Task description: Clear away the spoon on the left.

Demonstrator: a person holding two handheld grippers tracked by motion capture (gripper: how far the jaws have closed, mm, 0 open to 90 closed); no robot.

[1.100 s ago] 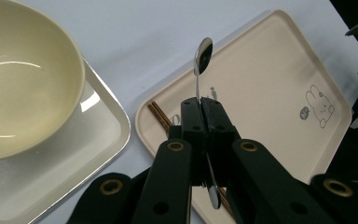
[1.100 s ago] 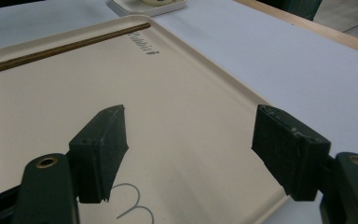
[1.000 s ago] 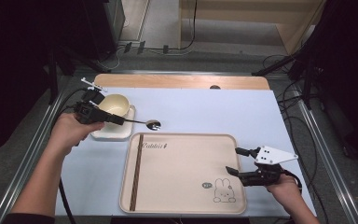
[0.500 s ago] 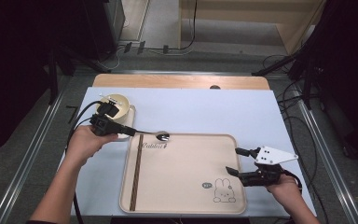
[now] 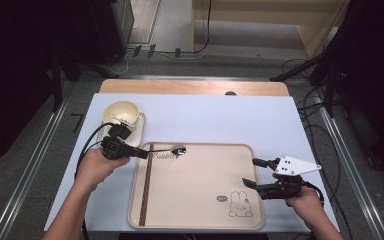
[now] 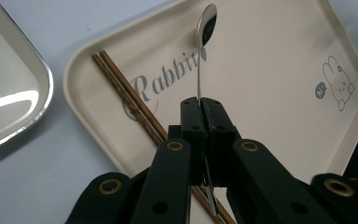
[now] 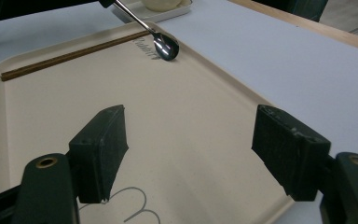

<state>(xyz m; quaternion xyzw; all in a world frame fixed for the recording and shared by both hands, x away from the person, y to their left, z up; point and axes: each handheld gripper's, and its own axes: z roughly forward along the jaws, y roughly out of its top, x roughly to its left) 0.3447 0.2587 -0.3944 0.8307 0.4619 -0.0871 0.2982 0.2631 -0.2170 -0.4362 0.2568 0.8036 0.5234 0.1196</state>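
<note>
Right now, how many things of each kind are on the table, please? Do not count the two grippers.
Tray: 1
Pair of chopsticks: 1
Spoon, held in the left gripper: 1
Bowl: 1
Small square dish under the bowl: 1
Total: 5

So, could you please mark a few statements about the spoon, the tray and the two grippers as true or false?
1. The left gripper is shut on the spoon. True.
2. The spoon's bowl is over the tray. True.
3. The right gripper holds the chopsticks. False: its jaws stand open with nothing between them, and the chopsticks lie along the tray's left side.
4. The cream bowl sits on the rabbit tray. False: it sits on a small dish beyond the tray's left corner.
</note>
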